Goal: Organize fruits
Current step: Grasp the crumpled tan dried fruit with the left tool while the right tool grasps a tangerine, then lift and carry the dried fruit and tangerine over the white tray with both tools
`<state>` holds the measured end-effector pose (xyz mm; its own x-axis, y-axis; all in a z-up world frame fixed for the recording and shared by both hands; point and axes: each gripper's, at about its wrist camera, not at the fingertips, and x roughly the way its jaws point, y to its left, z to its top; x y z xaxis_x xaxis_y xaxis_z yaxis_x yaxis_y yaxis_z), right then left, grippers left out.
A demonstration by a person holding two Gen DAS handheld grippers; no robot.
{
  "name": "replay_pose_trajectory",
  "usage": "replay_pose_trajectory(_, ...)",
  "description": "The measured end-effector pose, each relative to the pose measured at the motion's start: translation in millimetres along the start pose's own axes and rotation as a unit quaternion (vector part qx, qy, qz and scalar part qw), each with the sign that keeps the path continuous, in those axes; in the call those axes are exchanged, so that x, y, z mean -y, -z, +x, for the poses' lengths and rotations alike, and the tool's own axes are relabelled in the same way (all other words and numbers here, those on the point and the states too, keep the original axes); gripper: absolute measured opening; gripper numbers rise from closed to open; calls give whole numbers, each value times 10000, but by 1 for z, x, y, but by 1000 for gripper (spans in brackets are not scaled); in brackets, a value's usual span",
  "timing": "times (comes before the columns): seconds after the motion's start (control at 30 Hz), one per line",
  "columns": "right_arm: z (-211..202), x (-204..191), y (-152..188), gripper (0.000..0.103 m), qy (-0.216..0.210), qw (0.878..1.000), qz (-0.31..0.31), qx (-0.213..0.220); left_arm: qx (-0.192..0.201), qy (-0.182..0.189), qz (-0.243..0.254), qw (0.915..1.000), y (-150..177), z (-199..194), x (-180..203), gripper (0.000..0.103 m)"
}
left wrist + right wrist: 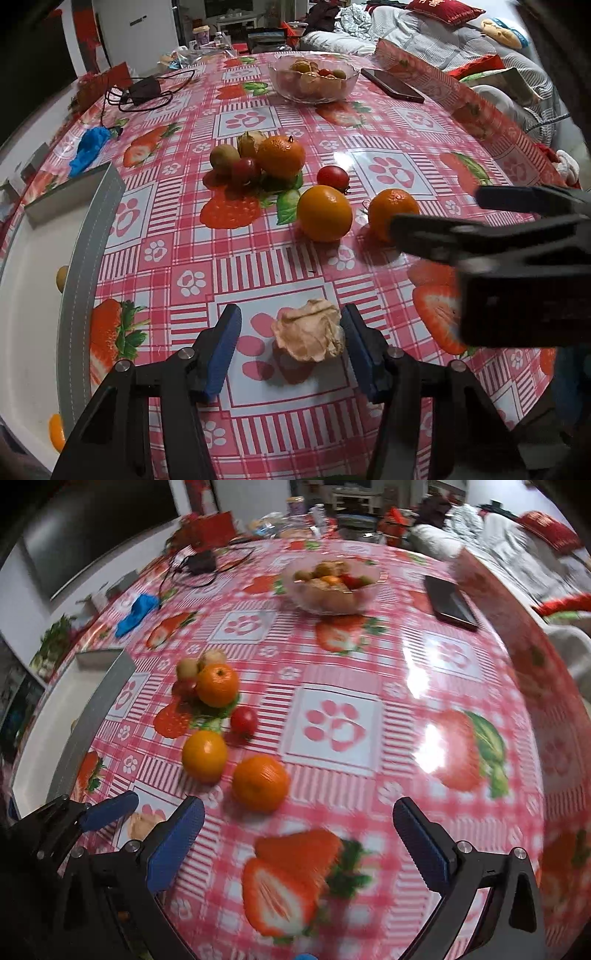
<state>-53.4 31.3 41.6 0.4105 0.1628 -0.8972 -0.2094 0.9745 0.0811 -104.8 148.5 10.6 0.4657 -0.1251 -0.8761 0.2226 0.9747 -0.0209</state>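
A papery tan husk fruit (pixel 308 334) lies on the strawberry tablecloth (pixel 280 266) between the blue pads of my left gripper (pixel 291 350). The right pad touches it and the left pad stands clear, so the gripper is open around it. Further out lie a yellow-orange fruit (pixel 324 213), two tangerines (pixel 391 212) (pixel 280 157), two red tomatoes (pixel 332 177) and a green fruit (pixel 224 157). My right gripper (pixel 299 845) hangs wide open over bare cloth near the closest tangerine (pixel 260 782); nothing is between its fingers.
A white tray with a grey rim (pixel 74 277) at the left holds a few small fruits. At the back stand a glass bowl (pixel 314 79) of fruit, a phone (pixel 391 85), a charger with cable (pixel 144 90) and a blue object (pixel 88 146).
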Motion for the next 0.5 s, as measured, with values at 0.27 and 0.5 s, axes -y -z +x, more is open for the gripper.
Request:
replay_pose_trajectory(0.27, 25, -16, -2, 48, -64, 9995, -271, -148, 73, 62, -3, 10000, -3, 1, 1, 41)
replay_pose_trajectory(0.5, 17, -5, 6, 38, -290, 9996, -28, -69, 149, 320, -215, 9991, 1, -14, -13, 33)
